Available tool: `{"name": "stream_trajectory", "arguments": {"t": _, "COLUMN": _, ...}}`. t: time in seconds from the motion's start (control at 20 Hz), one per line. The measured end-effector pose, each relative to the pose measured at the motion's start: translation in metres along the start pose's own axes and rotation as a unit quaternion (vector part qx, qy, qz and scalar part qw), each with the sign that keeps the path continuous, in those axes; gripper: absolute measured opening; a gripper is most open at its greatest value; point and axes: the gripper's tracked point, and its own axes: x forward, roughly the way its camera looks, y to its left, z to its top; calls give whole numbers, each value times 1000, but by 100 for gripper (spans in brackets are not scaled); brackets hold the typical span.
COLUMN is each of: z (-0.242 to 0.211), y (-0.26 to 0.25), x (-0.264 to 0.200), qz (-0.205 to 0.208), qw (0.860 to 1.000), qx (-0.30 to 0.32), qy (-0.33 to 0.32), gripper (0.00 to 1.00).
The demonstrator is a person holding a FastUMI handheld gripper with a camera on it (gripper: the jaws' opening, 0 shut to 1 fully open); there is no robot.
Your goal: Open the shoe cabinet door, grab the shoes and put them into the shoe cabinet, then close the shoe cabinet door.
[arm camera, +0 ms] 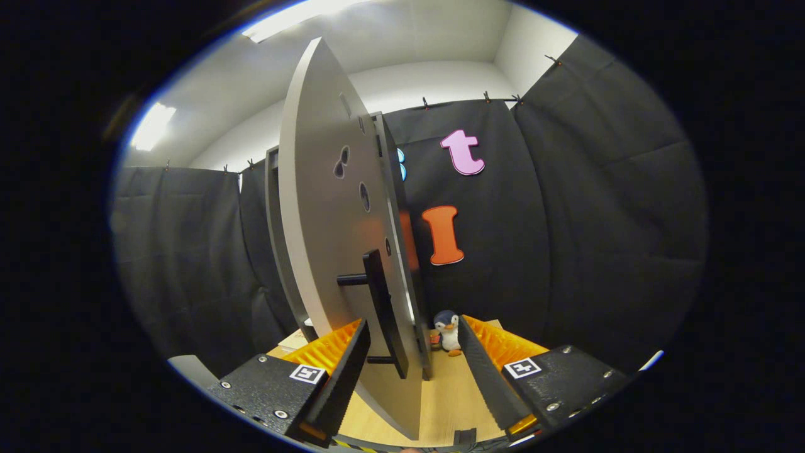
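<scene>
The grey shoe cabinet door (321, 220) stands swung out toward me, seen almost edge-on. Its black bar handle (382, 314) juts from the door's right face. My gripper (412, 324) is open, and the handle sits between the fingers, close to the left finger (343, 371) and well apart from the right finger (484, 371). The door's lower edge reaches down between the fingers. The dark cabinet frame (272, 207) shows behind the door on its left.
A small penguin plush (448, 332) stands on the light wooden surface (453, 390) just beyond the fingertips, right of the door. Black cloth walls close the booth behind and on both sides.
</scene>
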Motion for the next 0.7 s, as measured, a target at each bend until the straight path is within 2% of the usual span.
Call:
{"name": "stream_trajectory", "arguments": {"t": 0.3, "z": -3, "y": 35, "x": -4, "qz": -14, "qw": 998, "qx": -53, "qy": 5, "gripper": 86}}
{"name": "stream_trajectory", "arguments": {"t": 0.7, "z": -14, "y": 92, "x": 3, "qz": -48, "qw": 997, "qx": -52, "qy": 18, "gripper": 86}}
